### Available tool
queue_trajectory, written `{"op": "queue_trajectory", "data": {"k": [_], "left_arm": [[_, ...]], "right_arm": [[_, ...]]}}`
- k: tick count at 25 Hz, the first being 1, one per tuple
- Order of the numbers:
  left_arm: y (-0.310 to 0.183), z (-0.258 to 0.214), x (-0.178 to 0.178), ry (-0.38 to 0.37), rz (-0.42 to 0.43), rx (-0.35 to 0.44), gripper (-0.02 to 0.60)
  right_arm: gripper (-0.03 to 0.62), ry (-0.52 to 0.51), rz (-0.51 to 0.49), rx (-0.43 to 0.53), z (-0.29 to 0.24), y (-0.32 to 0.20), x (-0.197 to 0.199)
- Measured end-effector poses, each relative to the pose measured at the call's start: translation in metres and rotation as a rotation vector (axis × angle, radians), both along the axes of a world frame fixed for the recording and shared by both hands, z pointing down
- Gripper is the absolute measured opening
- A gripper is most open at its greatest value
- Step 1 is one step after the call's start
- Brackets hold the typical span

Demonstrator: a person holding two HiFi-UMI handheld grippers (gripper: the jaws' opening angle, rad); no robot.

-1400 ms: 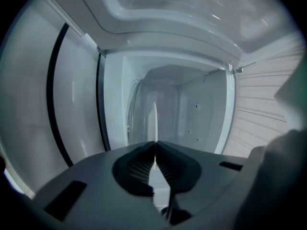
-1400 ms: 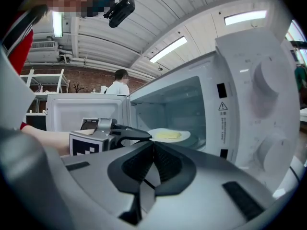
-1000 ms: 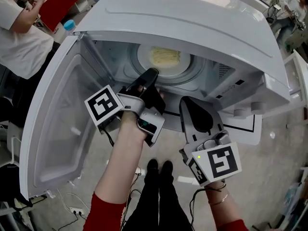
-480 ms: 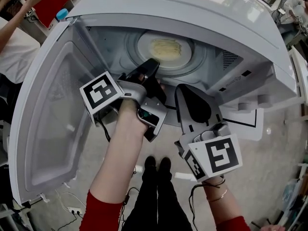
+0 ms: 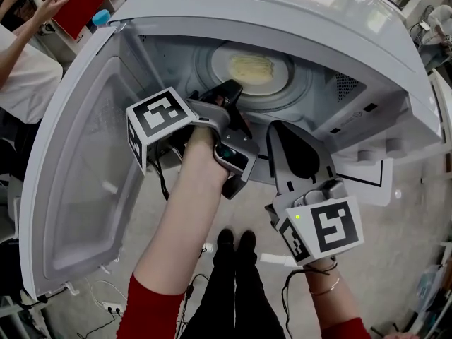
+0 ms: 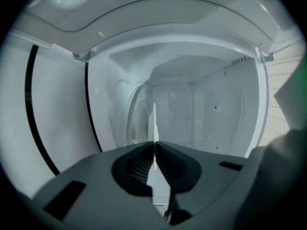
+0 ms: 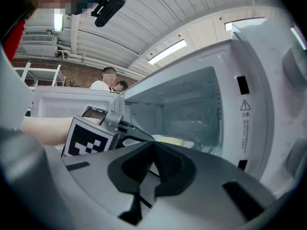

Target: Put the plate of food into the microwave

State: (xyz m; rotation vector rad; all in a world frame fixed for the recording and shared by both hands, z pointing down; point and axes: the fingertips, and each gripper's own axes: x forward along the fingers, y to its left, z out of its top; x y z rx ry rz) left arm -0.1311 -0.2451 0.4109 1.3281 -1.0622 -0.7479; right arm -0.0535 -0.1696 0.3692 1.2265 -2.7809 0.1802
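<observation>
A white plate (image 5: 282, 85) with pale yellow food (image 5: 251, 68) lies on the turntable inside the open microwave (image 5: 282, 13). Its door (image 5: 78, 182) is swung out to the left. My left gripper (image 5: 233, 88) is shut and empty, its tip at the cavity mouth just short of the plate. In the left gripper view the shut left gripper (image 6: 154, 143) faces the bare cavity and hides the plate. My right gripper (image 5: 280, 128) is shut with nothing in it, below the opening at the right. Past the shut right gripper (image 7: 154, 145), the plate (image 7: 171, 141) shows deeper inside.
The microwave's knobs (image 5: 392, 147) are at the right. A person in a white shirt (image 5: 25, 69) stands at the upper left near a blue-capped bottle (image 5: 102, 16). My own shoes (image 5: 233, 242) and cables (image 5: 106, 302) are on the floor below.
My left gripper has turned a little, its marker cube swinging upward. The plate has stayed on the turntable. The right gripper has held its place.
</observation>
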Motion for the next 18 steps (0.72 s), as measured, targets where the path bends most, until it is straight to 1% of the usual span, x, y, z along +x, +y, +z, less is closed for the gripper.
{"op": "queue_trajectory", "data": {"k": [2,5,6,9,10,13,18], "left_arm": [[-0.001,0.0,0.0,-0.03,0.004,-0.017,0.018],[-0.005,-0.002,0.001,-0.071,0.011,-0.033,0.02],[-0.006,-0.003,0.0,-0.087,0.015,-0.038,0.029],[-0.009,-0.007,0.0,-0.143,0.026,-0.049,0.095],[-0.01,-0.008,0.0,-0.166,0.027,-0.054,0.103],[-0.014,-0.008,-0.004,-0.264,0.029,-0.07,0.103],[-0.017,-0.007,-0.008,-0.471,0.056,-0.094,0.101]], "right_arm": [[0.014,0.001,-0.002,0.018,-0.003,-0.002,-0.001],[0.015,0.007,0.005,0.018,-0.003,-0.006,0.001],[0.015,0.007,0.008,0.017,-0.003,-0.006,0.0],[0.015,0.004,0.016,0.017,-0.005,-0.008,0.0],[0.015,0.004,0.017,0.018,-0.005,-0.008,0.0],[0.015,0.004,0.017,0.02,-0.006,-0.011,0.0],[0.015,0.002,0.022,0.022,-0.009,-0.014,-0.001]]}}
